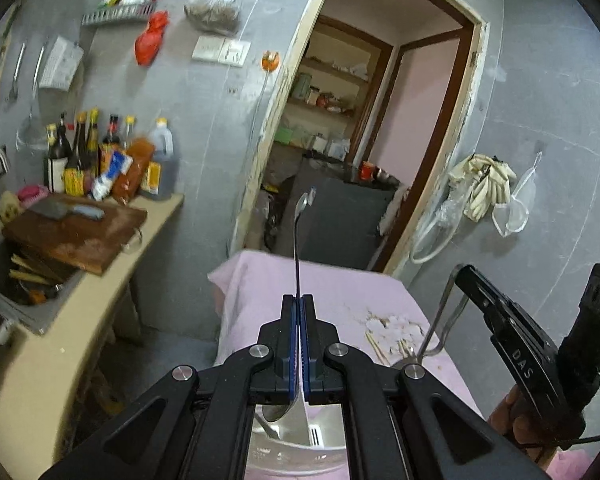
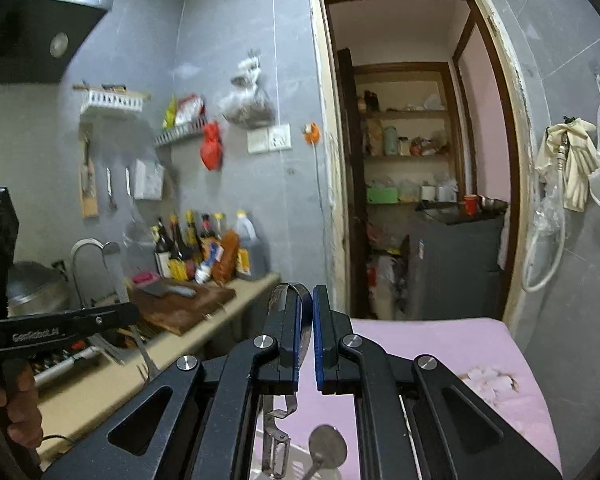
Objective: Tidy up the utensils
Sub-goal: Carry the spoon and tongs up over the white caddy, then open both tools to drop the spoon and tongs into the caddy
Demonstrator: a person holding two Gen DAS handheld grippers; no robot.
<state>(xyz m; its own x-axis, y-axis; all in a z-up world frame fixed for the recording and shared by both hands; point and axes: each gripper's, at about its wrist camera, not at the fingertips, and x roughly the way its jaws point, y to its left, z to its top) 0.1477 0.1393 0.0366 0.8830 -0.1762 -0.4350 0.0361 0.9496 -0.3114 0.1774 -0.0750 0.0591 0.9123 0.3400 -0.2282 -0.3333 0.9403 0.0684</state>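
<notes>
Seemingly mid-air over the pink cloth (image 1: 340, 288), the left gripper (image 1: 299, 300) shows its blue pads pressed together on a thin metal utensil (image 1: 298, 240). The utensil's stem rises straight out from the fingertips toward the doorway, and its flared far end is blurred. To the right, the right gripper (image 1: 464, 274) reaches in from the side with the tongs (image 1: 436, 320) hanging from its tip. The tongs' two arms stand slightly apart. Their lower ends dip behind the left gripper's frame, so it cannot be told whether they have hold of anything. A counter (image 1: 80, 320) with a chopping board (image 1: 80, 236) runs along the left.

From the right wrist, the right gripper (image 2: 308, 292) has its pads nearly closed. The looped end of the tongs (image 2: 288, 289) arches over its left finger, with one strip running down between the pads. The arms run down under the frame, where their spread cannot be made out. A peeler (image 2: 276, 448) lies below, over the cloth (image 2: 440, 344). At far left a hand (image 2: 20, 392) grips the left gripper (image 2: 134, 312), which is clamped on the utensil (image 2: 142, 352) above the counter (image 2: 120, 380).
</notes>
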